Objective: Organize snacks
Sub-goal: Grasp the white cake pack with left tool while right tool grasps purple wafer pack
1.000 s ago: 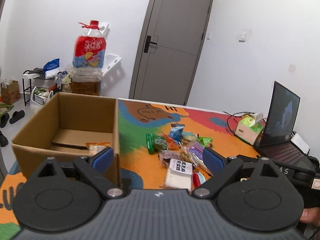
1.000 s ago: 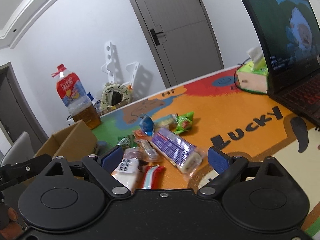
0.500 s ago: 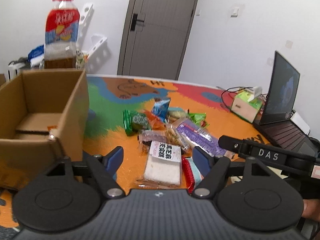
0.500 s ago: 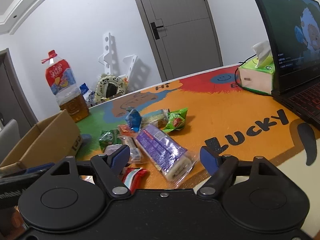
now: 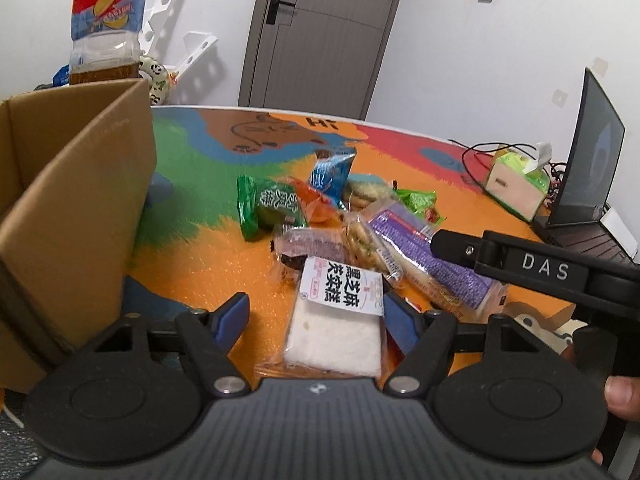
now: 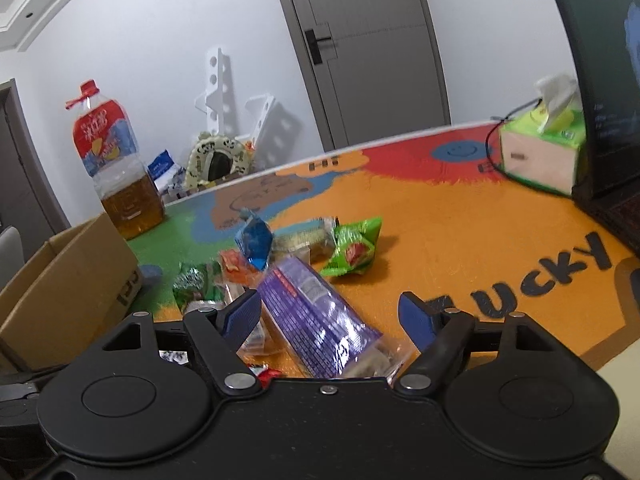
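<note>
**Both Grippers Positioned Over the Snack Pile**

While the left gripper point(image 5: 314, 318) stood above the mat, the white cake packet point(image 5: 335, 320) lay flat between its blue fingers point(image 5: 230, 318), offset toward the 3 o'clock finger. That finger overlapped the packet's right edge in the left wrist view, and contact there could not be confirmed; the 9 o'clock finger stood clear of the packet, with bare mat between. The jaws had just been closing from a wider setting and stood partly open, gripping nothing.

The right gripper point(image 6: 330, 318) stood over the purple wafer packet point(image 6: 316, 320), which ran diagonally between its fingers from 11 o'clock toward 5 o'clock. Neither pad pressed on the wrapper. These jaws had also just been closing and stood partly open, empty.

Both tools pointed forward and downward at the table mat point(image 5: 208, 264). In the left wrist view the right gripper's black body entered from 3 o'clock, and a fingertip point(image 5: 622, 394) of the person's hand showed at the 4 o'clock edge.

The remaining snacks lay beyond the cake packet at 12 o'clock: a green packet point(image 5: 266, 206), a blue packet point(image 5: 330, 172) and a bright green packet point(image 6: 354, 250). The cardboard box point(image 5: 76, 204) stood open at 9 o'clock in the left wrist view, near the pile but apart from it. A drink bottle point(image 6: 116, 164) stood behind the box.
</note>
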{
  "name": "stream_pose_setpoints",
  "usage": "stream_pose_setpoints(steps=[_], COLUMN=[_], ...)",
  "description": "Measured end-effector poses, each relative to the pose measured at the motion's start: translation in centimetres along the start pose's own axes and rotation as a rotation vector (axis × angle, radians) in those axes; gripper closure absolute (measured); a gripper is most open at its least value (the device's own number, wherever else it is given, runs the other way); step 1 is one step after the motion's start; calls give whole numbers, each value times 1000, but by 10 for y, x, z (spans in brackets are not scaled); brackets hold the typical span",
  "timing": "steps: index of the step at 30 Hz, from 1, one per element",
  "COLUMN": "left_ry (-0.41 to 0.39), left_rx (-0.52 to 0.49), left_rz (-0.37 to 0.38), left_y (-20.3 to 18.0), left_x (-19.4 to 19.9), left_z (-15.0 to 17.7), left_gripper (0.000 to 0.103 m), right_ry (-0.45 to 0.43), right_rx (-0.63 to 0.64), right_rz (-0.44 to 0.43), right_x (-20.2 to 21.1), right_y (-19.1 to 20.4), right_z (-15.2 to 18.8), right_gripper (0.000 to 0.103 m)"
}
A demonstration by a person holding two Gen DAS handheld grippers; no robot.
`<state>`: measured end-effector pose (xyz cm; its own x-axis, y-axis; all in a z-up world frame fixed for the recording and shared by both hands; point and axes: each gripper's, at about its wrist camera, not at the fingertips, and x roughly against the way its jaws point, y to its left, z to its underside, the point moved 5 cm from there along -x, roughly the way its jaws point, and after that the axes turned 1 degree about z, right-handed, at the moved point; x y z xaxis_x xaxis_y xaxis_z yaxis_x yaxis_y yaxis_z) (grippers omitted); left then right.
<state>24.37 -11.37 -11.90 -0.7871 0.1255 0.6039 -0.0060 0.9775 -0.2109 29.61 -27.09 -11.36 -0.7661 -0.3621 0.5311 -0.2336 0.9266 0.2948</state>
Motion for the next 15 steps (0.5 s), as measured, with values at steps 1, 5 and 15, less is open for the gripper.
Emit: stream_pose_setpoints(steps=[1,5,15], left_ry=[5,-19,-33], left_rx=[-1,0,-11], left_rz=[-2,-25,-39], left_y=[0,0,0], left_x=[-2,-2,6], left_z=[1,2,7], left_gripper=[30,37,55], right_ry=[6,54,75], right_rx=[0,0,41], right_rz=[0,-4,-5], right_x=[-1,-6,8], right_y=[0,1,10], right_z=[2,8,23], right_gripper=[30,46,61])
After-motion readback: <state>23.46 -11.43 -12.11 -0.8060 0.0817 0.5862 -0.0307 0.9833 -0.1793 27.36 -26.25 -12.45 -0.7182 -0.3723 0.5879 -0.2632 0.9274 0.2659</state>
